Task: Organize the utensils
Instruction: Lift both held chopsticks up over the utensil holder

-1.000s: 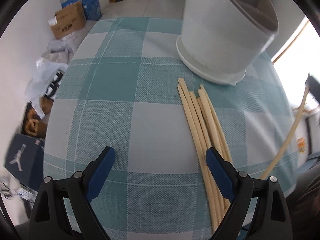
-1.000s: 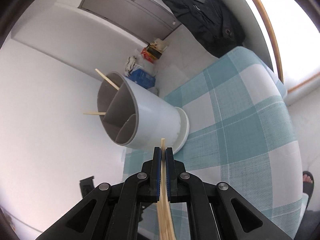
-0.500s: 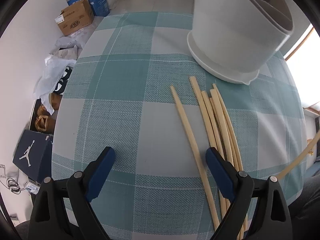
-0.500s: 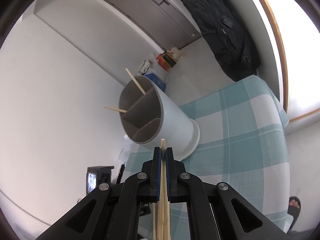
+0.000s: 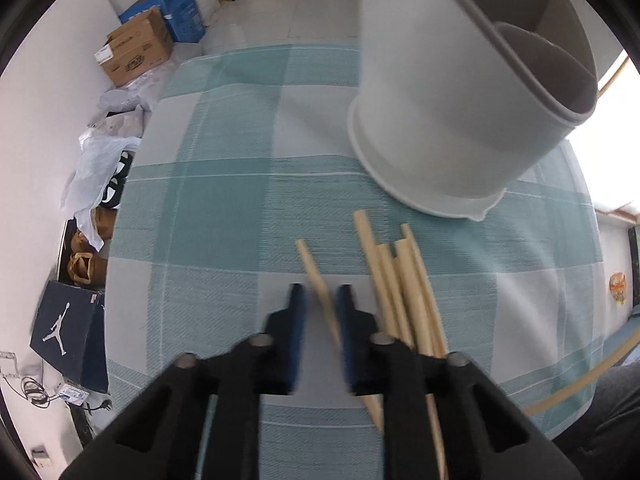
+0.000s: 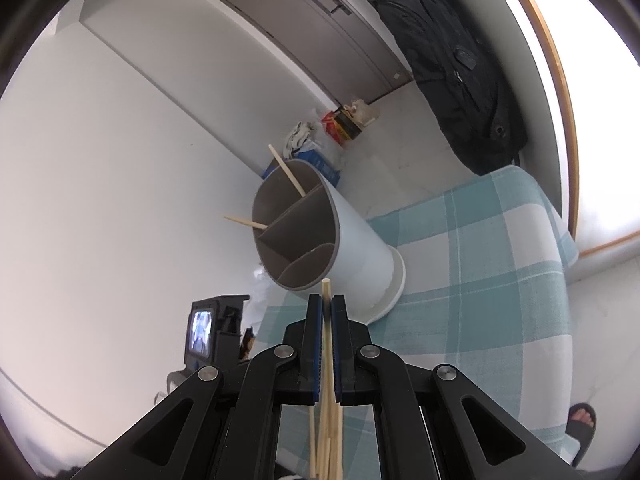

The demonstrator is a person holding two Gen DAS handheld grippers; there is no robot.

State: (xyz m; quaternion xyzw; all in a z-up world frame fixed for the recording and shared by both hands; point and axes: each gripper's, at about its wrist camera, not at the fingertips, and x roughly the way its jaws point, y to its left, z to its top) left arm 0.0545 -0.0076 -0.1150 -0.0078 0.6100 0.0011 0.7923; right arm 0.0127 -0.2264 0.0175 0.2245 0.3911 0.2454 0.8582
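A white utensil holder (image 5: 452, 92) with grey divided compartments stands on the teal checked tablecloth (image 5: 224, 200). Several wooden chopsticks (image 5: 404, 280) lie in front of it. My left gripper (image 5: 320, 300) is nearly shut around one separated chopstick (image 5: 310, 264) lying on the cloth; the frame is blurred by motion. My right gripper (image 6: 327, 306) is shut on a chopstick (image 6: 326, 286) and holds it in the air just in front of the holder's (image 6: 320, 240) rim. Two chopsticks (image 6: 286, 170) stand in the holder's far compartment.
Cardboard boxes (image 5: 136, 52), bags and a shoebox (image 5: 68, 328) lie on the floor left of the table. A black jacket (image 6: 452, 60) hangs by the door. A small screen device (image 6: 204, 328) stands beyond the table's left edge.
My left gripper's jaws have closed from wide open around the separated chopstick. My right gripper has lifted its chopstick higher, closer to the holder's rim.
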